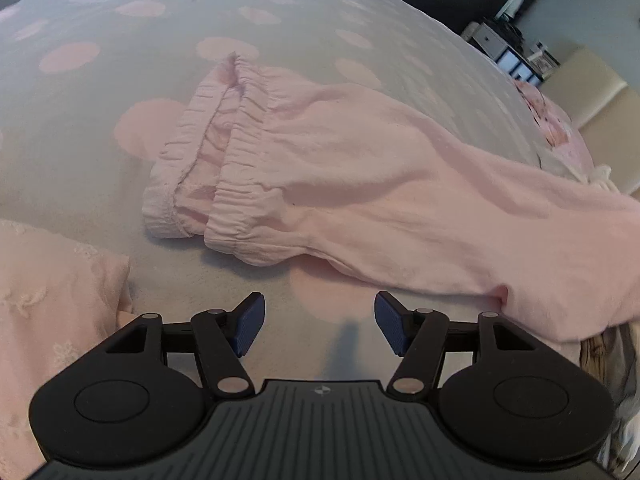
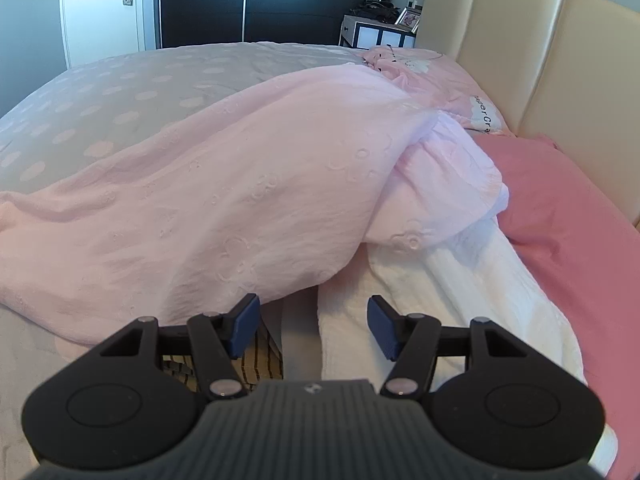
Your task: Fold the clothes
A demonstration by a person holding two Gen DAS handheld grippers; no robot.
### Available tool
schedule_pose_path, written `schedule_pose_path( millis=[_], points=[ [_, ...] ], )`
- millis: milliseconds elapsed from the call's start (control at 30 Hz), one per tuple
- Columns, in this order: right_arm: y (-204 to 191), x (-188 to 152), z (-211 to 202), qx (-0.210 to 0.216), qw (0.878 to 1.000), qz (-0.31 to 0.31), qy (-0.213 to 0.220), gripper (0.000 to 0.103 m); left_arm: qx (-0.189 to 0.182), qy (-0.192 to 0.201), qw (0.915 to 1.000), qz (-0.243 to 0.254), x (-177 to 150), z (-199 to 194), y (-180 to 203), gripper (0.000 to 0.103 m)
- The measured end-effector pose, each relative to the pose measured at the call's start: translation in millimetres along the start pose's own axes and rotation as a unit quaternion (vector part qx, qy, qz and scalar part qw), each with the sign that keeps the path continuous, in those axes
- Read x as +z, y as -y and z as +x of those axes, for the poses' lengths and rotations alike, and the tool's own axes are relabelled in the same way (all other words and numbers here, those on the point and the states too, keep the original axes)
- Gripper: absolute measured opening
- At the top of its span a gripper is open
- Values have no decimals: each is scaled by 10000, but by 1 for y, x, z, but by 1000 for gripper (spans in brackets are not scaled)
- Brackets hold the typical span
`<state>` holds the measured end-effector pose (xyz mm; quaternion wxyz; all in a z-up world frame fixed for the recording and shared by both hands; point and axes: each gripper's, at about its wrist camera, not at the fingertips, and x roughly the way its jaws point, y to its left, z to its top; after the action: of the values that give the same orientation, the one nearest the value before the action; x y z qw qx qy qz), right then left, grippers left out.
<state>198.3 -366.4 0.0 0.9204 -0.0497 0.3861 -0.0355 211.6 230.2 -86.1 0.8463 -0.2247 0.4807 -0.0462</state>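
Observation:
Pale pink trousers (image 1: 360,184) with an elastic waistband (image 1: 208,160) lie across the grey bedspread with pink dots (image 1: 80,120). My left gripper (image 1: 319,322) is open and empty, hovering just short of the trousers' near edge. In the right wrist view a pale pink embroidered garment (image 2: 224,208) lies heaped on the bed. My right gripper (image 2: 313,322) is open and empty, just in front of its near hem and over a white towel (image 2: 460,296).
Another pink embroidered cloth (image 1: 52,300) lies at the left. A striped cloth (image 2: 256,360) shows under the right gripper. A darker pink sheet (image 2: 568,232), pillows (image 2: 448,76) and a cream headboard (image 2: 520,40) are at the right. A nightstand (image 2: 376,32) and dark wardrobe (image 2: 260,0) stand behind.

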Motion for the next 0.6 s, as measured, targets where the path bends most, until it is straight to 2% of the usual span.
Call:
schedule_pose_path(
  millis=[167,367,433,467,500,533,600],
  points=[
    [-5,-1,5,54,9999,-156,-27,66,-363,403,9931,-1035,11,10,-20,59],
    [-11,1,13,56,9996,-264,-81,66,-256,838,9833,-1596,26,29,-26,55],
    [-8,1,13,-1,9998,-205,-82,66,-161,1078,9777,-1795,32,35,-26,42],
    [-6,2,13,-35,9999,-149,-73,66,-105,1202,9735,-1945,36,36,-29,27],
    [-1,3,11,-56,10000,-40,-42,66,-156,1318,9681,-2127,38,37,-32,18],
    [4,4,9,-45,9999,103,8,66,-250,1452,9629,-2262,41,35,-36,13],
    [17,6,3,3,9990,429,79,66,-303,1699,9607,-2172,49,26,-35,7]
  ],
)
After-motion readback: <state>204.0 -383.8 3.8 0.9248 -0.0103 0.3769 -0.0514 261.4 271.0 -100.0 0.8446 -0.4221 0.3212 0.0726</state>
